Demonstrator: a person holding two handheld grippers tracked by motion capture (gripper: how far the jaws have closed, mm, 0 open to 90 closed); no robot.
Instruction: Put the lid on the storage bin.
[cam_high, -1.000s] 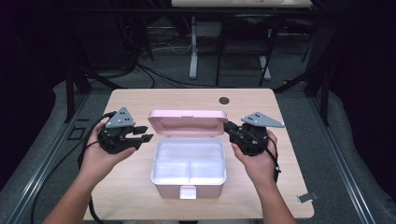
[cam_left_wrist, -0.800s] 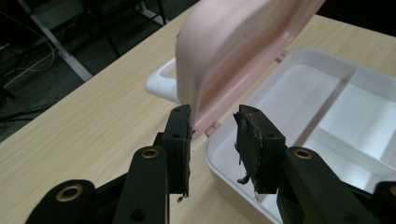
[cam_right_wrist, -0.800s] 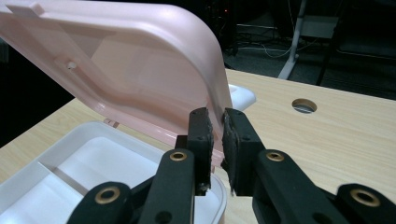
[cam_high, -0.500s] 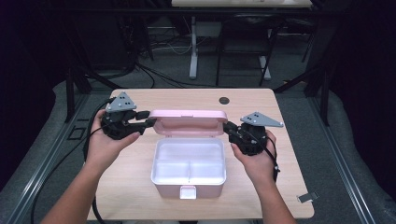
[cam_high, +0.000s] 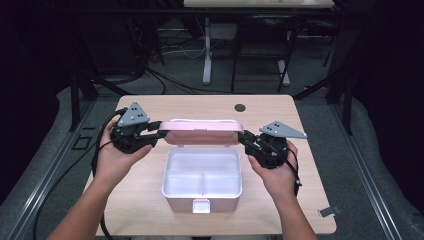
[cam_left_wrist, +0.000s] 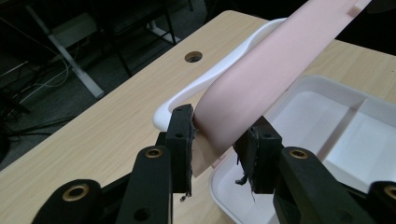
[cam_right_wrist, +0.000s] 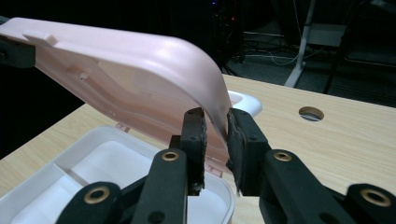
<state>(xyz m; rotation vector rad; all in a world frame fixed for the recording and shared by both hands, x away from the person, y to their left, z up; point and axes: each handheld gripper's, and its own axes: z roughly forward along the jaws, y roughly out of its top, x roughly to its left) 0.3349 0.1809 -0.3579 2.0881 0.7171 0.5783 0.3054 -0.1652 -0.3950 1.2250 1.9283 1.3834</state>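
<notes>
A pink lunch box with a white two-compartment base (cam_high: 202, 172) stands open in the middle of the table. Its pink lid (cam_high: 202, 132) is hinged at the back and stands tilted up over the base. My left gripper (cam_high: 159, 131) is shut on the lid's left end. In the left gripper view the jaws (cam_left_wrist: 217, 140) pinch the lid (cam_left_wrist: 280, 60) at its corner, above the base (cam_left_wrist: 327, 116). At the lid's right end, my right gripper (cam_high: 245, 139) is shut on it. The right gripper view shows the jaws (cam_right_wrist: 215, 135) clamping the lid's (cam_right_wrist: 140, 70) edge over the base (cam_right_wrist: 93, 172).
A white rounded rim (cam_left_wrist: 187, 93) lies on the wooden table (cam_high: 150, 210) just behind the lid. A round cable hole (cam_high: 240, 107) sits near the back edge. The box's pink clasp (cam_high: 201, 205) faces the front. Dark floor, cables and desk legs lie beyond.
My left gripper moved forward from beside the box and closed on the lid's left end. The right gripper shifted onto the right end. The lid has risen from lying back.
</notes>
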